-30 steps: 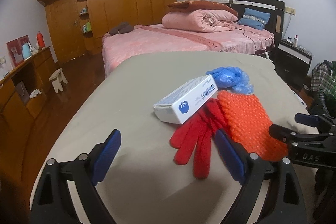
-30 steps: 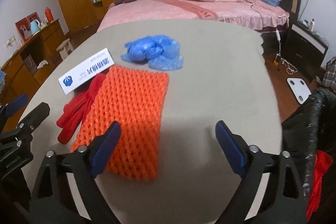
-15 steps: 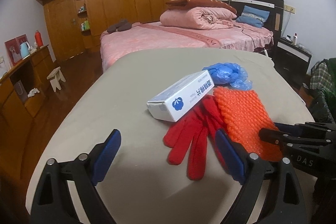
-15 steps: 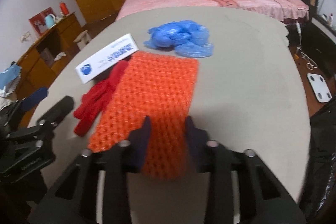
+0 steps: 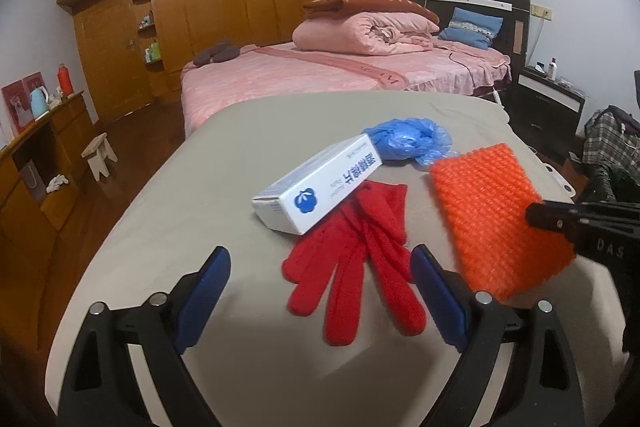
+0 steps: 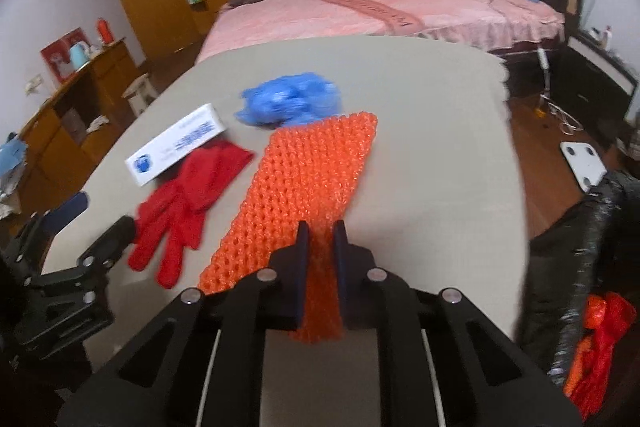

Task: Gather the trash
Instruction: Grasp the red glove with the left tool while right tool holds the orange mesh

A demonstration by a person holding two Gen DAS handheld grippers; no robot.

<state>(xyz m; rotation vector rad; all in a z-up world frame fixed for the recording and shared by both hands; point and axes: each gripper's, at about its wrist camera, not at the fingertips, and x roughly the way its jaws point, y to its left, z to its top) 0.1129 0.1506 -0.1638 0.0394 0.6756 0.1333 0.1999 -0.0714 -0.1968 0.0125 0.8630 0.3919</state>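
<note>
An orange foam net [image 6: 304,183] lies on the beige table [image 6: 432,147], its near edge lifted and pinched between the pads of my right gripper [image 6: 320,231], which is shut on it. From the left wrist view the same orange foam net [image 5: 492,211] hangs tilted from the right gripper [image 5: 540,217]. A red glove [image 5: 360,255] lies flat under a white box [image 5: 320,187] with a blue logo, and crumpled blue plastic [image 5: 408,141] sits behind. My left gripper [image 5: 320,291] stands open just in front of the glove's fingers, with nothing between its pads.
A black trash bag [image 6: 580,259] with red waste [image 6: 596,339] inside hangs off the table's right side. A pink bed [image 5: 340,75] stands behind the table. Wooden cabinets [image 5: 36,163] and a small stool [image 5: 100,155] line the left side.
My right gripper went from wide open to shut on the near edge of the orange net and lifted it, tilting the net off the table. The left gripper barely moved.
</note>
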